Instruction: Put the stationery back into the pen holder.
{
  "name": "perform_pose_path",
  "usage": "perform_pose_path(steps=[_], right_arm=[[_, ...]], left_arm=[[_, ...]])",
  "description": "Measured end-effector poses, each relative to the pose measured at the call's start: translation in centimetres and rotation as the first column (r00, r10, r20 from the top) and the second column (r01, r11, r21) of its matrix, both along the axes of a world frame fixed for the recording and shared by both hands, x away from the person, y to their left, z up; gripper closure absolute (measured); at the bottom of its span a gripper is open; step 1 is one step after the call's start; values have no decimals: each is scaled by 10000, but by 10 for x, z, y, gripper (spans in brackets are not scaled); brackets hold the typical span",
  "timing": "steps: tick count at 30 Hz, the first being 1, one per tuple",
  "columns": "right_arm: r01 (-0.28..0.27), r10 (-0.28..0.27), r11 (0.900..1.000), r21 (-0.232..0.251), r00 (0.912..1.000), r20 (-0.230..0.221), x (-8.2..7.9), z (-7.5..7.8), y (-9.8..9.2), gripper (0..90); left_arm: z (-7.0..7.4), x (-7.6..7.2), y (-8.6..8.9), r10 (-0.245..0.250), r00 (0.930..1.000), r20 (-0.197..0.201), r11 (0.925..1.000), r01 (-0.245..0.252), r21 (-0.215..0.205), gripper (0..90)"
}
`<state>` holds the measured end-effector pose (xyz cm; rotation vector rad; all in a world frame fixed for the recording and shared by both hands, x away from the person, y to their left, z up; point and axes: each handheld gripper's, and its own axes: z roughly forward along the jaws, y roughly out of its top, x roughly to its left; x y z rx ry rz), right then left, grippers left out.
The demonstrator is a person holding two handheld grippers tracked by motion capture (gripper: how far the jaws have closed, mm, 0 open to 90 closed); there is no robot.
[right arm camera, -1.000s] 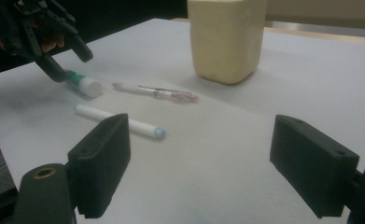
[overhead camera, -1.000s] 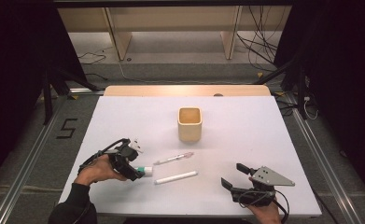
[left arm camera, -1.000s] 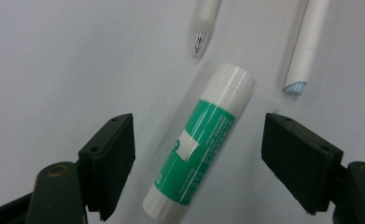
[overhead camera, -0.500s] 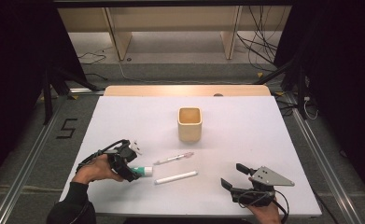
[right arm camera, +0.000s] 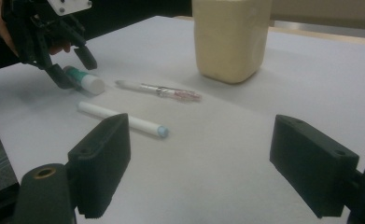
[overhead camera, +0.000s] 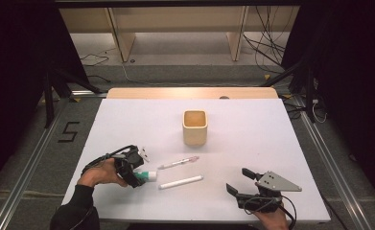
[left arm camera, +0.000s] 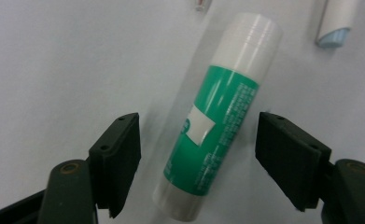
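Unreadably small print on green-labelled glue stick between left tool jaws.

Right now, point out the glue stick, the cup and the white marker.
glue stick point(left arm camera: 220, 116), left gripper view, on its green label.
cup point(overhead camera: 195, 132), high view, on its front wall.
white marker point(overhead camera: 180, 182), high view, mid-barrel.

Left gripper: black body, black cable looped off the rear, small white plate with dark screws on top. Jaw pads are matte black rectangular blocks, each with two small recessed holes; brass-coloured pivot screw on each arm. Right gripper: black, grey three-cornered plate with small holes on top, black cable trailing. Left arm in a black sleeve
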<state>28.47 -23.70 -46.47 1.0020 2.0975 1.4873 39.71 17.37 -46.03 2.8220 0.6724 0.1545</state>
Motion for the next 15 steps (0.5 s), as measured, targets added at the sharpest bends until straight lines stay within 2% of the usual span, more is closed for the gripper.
perform_pose_path(steps=[1,2,4,8,15], right_arm=[[-4,4,10000,2,10000,-11,0,0,0,210],[-7,7,10000,0,10000,-17,0,0,0,210],[-16,16,10000,-13,10000,-4,0,0,0,210],[-23,23,10000,-33,10000,-5,0,0,0,210],[-33,33,10000,-36,10000,8,0,0,1,210]], left_arm=[[0,0,0,0,10000,0,10000,0,0,320],[-1,1,-2,-121,9999,-32,9998,122,177,325],[-2,0,-3,-113,9999,-105,9999,114,66,330],[-4,1,-4,-304,9992,-266,9989,313,338,348],[-4,4,-3,-481,9973,-560,9984,496,253,393]])
